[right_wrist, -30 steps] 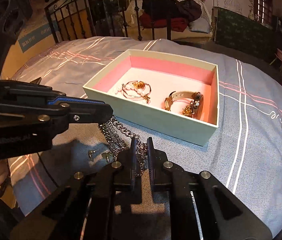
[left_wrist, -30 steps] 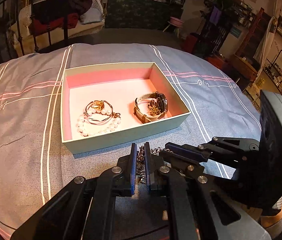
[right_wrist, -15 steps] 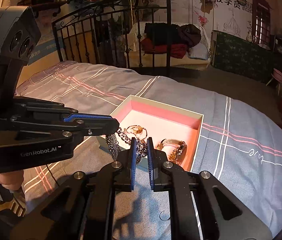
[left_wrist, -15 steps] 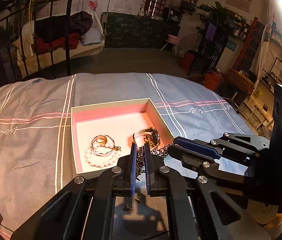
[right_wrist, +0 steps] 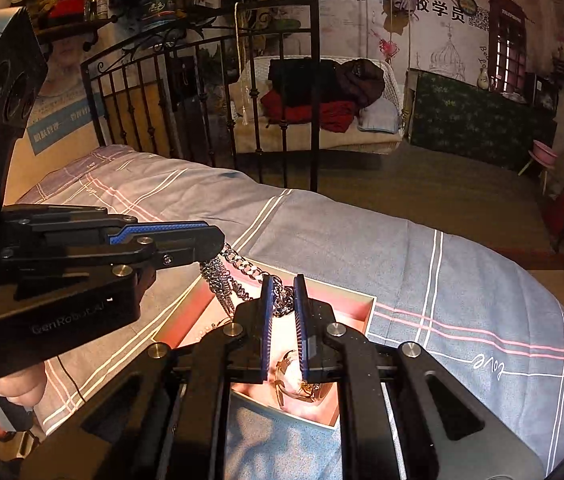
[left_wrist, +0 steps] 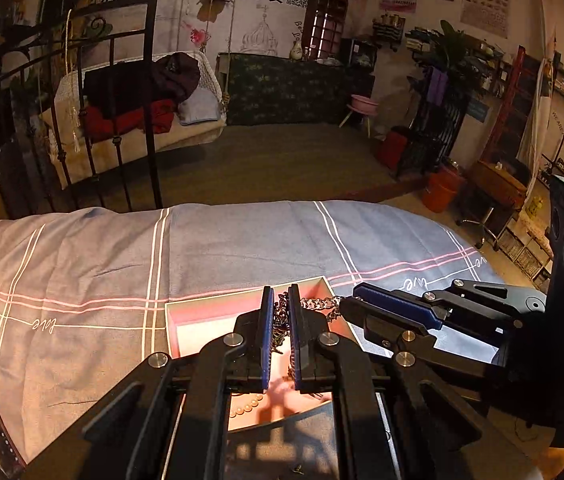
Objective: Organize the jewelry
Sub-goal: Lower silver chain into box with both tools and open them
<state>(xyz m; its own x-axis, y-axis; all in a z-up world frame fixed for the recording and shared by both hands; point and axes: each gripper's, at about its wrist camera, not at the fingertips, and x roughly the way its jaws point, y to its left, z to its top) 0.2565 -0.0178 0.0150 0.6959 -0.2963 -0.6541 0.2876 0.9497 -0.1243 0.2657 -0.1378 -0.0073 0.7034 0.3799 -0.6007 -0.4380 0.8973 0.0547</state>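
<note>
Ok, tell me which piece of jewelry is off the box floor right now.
The metal chain: it hangs between both grippers above the box; the watch lies inside.

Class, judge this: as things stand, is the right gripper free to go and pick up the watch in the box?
Probably not yet. The right gripper is shut on the chain, shared with the left gripper; the watch lies in the box beneath.

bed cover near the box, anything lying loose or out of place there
Yes. In the left wrist view a small dark metal piece lies on the bed cover just in front of the box, outside it, while the chain necklace hangs between both grippers. What the piece is cannot be told.
</note>
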